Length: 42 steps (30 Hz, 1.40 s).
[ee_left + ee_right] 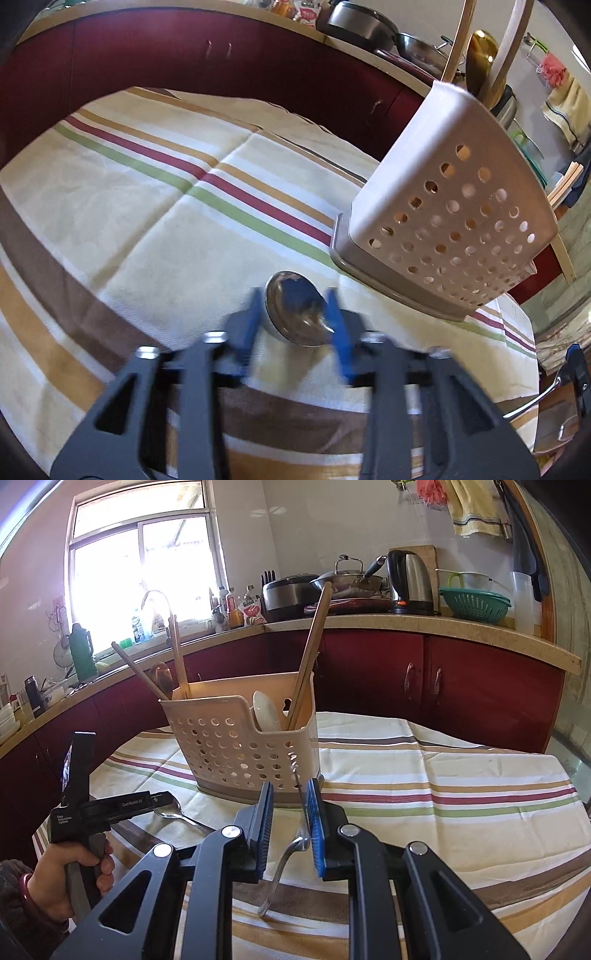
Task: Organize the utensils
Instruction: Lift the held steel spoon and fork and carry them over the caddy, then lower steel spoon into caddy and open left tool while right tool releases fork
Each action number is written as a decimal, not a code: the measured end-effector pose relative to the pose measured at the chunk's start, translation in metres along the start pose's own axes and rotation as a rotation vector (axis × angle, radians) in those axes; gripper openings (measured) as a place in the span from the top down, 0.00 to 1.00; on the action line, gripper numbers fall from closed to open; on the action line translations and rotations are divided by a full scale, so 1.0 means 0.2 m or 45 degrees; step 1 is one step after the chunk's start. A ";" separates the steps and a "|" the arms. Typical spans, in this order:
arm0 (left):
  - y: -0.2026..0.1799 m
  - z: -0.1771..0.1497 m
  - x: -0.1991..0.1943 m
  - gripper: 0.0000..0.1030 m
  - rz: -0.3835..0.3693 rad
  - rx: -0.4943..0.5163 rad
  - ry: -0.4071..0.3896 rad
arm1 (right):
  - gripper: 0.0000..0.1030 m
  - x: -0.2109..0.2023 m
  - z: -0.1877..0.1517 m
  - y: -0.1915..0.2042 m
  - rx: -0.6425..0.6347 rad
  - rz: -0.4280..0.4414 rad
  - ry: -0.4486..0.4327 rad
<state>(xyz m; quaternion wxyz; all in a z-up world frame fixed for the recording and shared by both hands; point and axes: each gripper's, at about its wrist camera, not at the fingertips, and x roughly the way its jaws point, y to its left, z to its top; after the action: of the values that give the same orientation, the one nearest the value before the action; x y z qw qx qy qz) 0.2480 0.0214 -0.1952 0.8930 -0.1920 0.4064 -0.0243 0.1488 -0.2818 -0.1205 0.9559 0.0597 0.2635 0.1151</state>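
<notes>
A beige perforated utensil caddy point(243, 738) stands on the striped tablecloth point(424, 786); it holds wooden chopsticks point(308, 657), a wooden spoon and a white ceramic spoon point(266, 710). In the left wrist view the caddy point(454, 221) is to the right. My left gripper point(293, 317) has its blue fingers spread either side of a metal spoon point(295, 314) lying on the cloth; the same spoon shows in the right wrist view point(173, 810). My right gripper point(291, 823) is open, with a metal fork point(291, 845) standing against its right pad point(317, 830), just before the caddy.
Red kitchen cabinets point(443, 679) and a counter with a kettle point(410, 583), a wok, a rice cooker and a green colander point(474, 605) run behind the table. The sink and window are at the back left. The table's right edge point(576, 786) is near.
</notes>
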 end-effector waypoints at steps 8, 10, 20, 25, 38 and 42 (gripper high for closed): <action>-0.06 -0.01 -0.06 0.93 -0.045 0.082 -0.066 | 0.89 0.00 0.00 0.01 -0.020 -0.026 -0.009; -0.09 0.00 -0.12 0.94 -0.060 0.125 -0.110 | 0.93 -0.01 0.00 0.01 -0.025 -0.033 -0.012; -0.26 -0.02 -0.39 0.96 -0.095 0.345 -0.294 | 0.96 -0.02 -0.03 -0.03 0.003 -0.088 0.015; -0.29 -0.02 -0.47 0.96 -0.121 0.379 -0.336 | 0.98 -0.05 -0.02 -0.01 -0.017 -0.109 -0.004; -0.42 0.09 -0.74 0.96 -0.192 0.474 -0.510 | 0.98 -0.17 0.19 0.09 -0.110 -0.083 -0.173; -0.48 0.18 -0.81 0.96 -0.185 0.527 -0.579 | 0.98 -0.20 0.32 0.13 -0.154 -0.066 -0.255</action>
<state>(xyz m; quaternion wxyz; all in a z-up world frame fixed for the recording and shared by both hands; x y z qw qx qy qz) 0.1765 -0.0240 -0.0235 0.9769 -0.0352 0.1680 -0.1269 0.1432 -0.2705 -0.0408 0.9819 0.0062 0.1608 0.0997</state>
